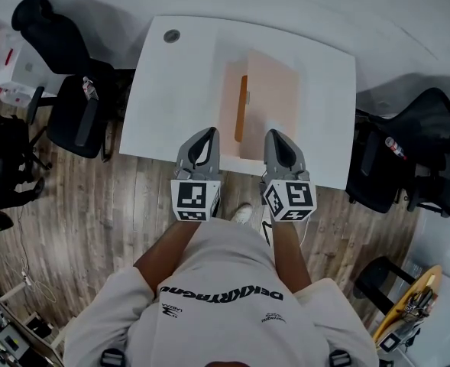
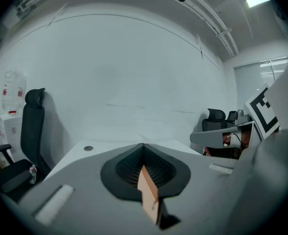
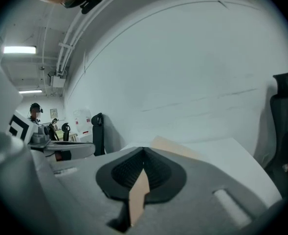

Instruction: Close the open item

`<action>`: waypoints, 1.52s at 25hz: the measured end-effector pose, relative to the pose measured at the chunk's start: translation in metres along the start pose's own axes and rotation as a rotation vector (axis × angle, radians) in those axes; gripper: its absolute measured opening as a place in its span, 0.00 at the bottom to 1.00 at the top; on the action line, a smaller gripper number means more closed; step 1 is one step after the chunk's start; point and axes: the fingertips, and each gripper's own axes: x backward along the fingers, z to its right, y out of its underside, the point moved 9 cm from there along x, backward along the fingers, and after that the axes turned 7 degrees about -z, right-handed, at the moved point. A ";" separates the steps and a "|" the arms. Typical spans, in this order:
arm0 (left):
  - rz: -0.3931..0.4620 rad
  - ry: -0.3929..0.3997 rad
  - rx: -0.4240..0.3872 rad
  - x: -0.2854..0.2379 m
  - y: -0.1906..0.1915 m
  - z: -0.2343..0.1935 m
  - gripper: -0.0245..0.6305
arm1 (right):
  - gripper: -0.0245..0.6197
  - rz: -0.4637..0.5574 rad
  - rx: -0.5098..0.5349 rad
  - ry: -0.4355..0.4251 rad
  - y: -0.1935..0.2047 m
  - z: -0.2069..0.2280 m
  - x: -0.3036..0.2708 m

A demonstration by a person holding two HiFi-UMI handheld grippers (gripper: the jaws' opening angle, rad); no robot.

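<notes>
Starting nearest me, at the lower middle of the head view, both tongs hover over the table's near edge: the left gripper [image 1: 206, 134] and the right gripper [image 1: 275, 134], side by side with a gap between them. Each gripper's own view shows its jaws clenched, the dark pads meeting along one seam with nothing gripped. A tan sliver shows low in each seam, and I cannot tell what it is.

Just beyond, at the centre of the frame, the cardboard box [image 1: 274, 90] lies on the white table [image 1: 163, 90], with its near end between the two grippers. One flap [image 1: 242, 109] stands up edge-on along the box's left side, so I judge the closing is not yet done. A black chair [image 1: 72, 113] sits past the table at the left of the frame.

My worry is the push. Shut tips on a light box on a smooth top may slide the whole thing instead of folding the flap, unless the other gripper steadies it. Seen edge-on, the flap is also easy to catch from the wrong side and bend outward. A pull toward me could drag the box off the near edge.
</notes>
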 end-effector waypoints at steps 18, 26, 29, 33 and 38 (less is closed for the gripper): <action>-0.159 0.006 0.060 -0.053 0.043 -0.036 0.04 | 0.04 -0.159 -0.005 0.059 0.021 0.020 -0.056; -0.244 0.020 0.106 -0.074 0.066 -0.046 0.04 | 0.04 -0.215 -0.022 0.084 0.028 0.032 -0.073; -0.274 0.028 0.110 -0.082 0.075 -0.048 0.04 | 0.04 -0.239 -0.020 0.088 0.031 0.035 -0.079; -0.342 0.043 0.132 -0.093 0.092 -0.051 0.04 | 0.04 -0.273 -0.021 0.091 0.036 0.036 -0.086; -0.441 0.051 0.163 -0.105 0.110 -0.053 0.04 | 0.04 -0.290 -0.056 0.088 0.037 0.038 -0.091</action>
